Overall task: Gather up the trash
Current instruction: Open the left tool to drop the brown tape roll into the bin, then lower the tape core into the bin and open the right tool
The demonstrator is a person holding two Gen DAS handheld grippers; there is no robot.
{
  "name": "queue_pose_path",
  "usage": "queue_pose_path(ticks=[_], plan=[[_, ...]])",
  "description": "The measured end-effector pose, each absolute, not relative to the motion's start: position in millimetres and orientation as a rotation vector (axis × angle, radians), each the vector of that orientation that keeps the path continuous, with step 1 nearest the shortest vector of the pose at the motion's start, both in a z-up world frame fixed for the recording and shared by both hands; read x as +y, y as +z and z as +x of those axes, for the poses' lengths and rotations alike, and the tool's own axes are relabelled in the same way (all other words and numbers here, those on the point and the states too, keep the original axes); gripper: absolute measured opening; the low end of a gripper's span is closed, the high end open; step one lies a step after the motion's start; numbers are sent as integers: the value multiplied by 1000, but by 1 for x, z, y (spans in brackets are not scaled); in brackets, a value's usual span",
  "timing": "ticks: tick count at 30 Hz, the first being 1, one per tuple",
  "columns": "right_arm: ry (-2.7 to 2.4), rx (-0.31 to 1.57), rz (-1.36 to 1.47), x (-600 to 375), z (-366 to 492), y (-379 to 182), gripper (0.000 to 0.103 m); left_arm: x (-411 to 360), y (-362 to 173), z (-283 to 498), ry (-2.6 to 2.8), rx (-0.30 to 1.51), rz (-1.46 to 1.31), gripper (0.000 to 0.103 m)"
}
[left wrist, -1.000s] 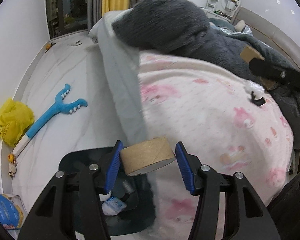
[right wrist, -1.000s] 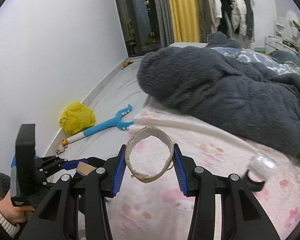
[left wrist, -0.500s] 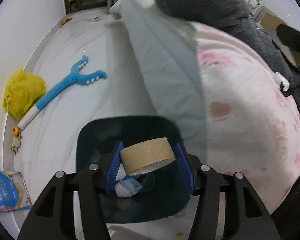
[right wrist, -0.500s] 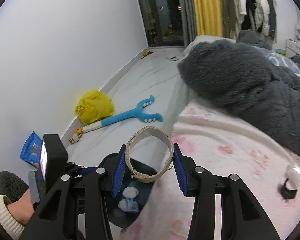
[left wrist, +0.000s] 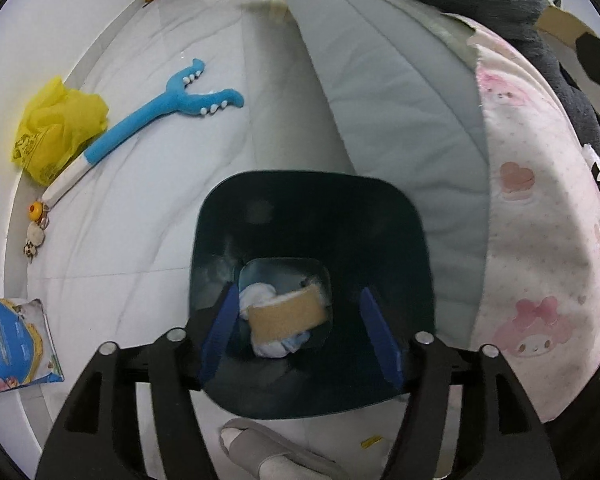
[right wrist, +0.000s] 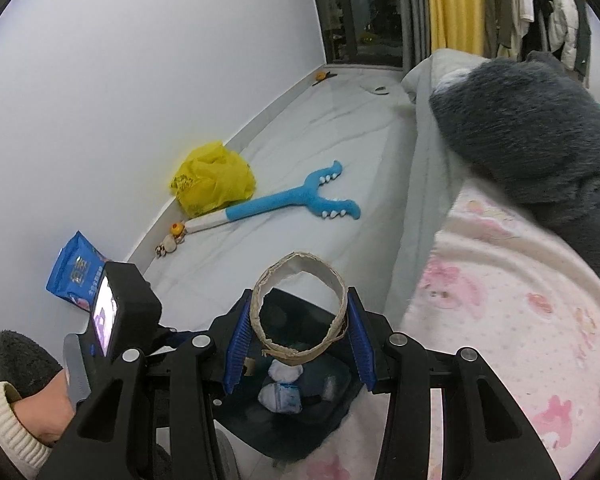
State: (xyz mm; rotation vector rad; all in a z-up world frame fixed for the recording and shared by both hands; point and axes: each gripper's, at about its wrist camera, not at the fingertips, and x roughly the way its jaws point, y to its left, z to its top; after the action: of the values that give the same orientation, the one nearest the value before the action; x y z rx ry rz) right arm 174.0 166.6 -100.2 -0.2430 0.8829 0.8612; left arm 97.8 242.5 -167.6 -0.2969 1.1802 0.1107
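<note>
Our left gripper (left wrist: 300, 330) hangs over the dark trash bin (left wrist: 260, 216), pointing steeply down, and its jaws are opening: the blue pads stand clear on either side with nothing pressed between them. The brown cardboard tape core (left wrist: 286, 314) lies in the bottom of the bin, tilted on crumpled white tissue (left wrist: 256, 294), apart from both pads.

Our right gripper (right wrist: 298, 342) is closed on a thin cardboard ring (right wrist: 298, 270), its pads pressing the ring's two sides; the ring stands on edge, frayed at its lower rim, above the near edge of the bin. Through and below it we see more white wads in the bin's bottom (right wrist: 280, 396).

The bin stands on the pale floor (left wrist: 148, 184) against the bed's grey side (left wrist: 400, 100). A pink patterned blanket (right wrist: 520, 320) covers the bed's near corner, with a dark grey fleece (right wrist: 532, 128) beyond it. Along the floor's wall edge lie a blue plush back-scratcher-shaped toy (right wrist: 288, 202), a yellow plastic bag (right wrist: 214, 178) and a blue packet (right wrist: 74, 272). A hand in a cream cuff (right wrist: 40, 412) holds the left gripper's body.
</note>
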Motion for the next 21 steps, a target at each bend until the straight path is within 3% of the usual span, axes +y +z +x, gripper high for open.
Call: queue_pose_path(ticks=[8,21], plan=[[868,953,-283,194,173,-128,46,265,-161,82,132,1135,-333,77],[858,1118,-365,232,170,-187,45,289,-134,61,159,1028,-334,79]])
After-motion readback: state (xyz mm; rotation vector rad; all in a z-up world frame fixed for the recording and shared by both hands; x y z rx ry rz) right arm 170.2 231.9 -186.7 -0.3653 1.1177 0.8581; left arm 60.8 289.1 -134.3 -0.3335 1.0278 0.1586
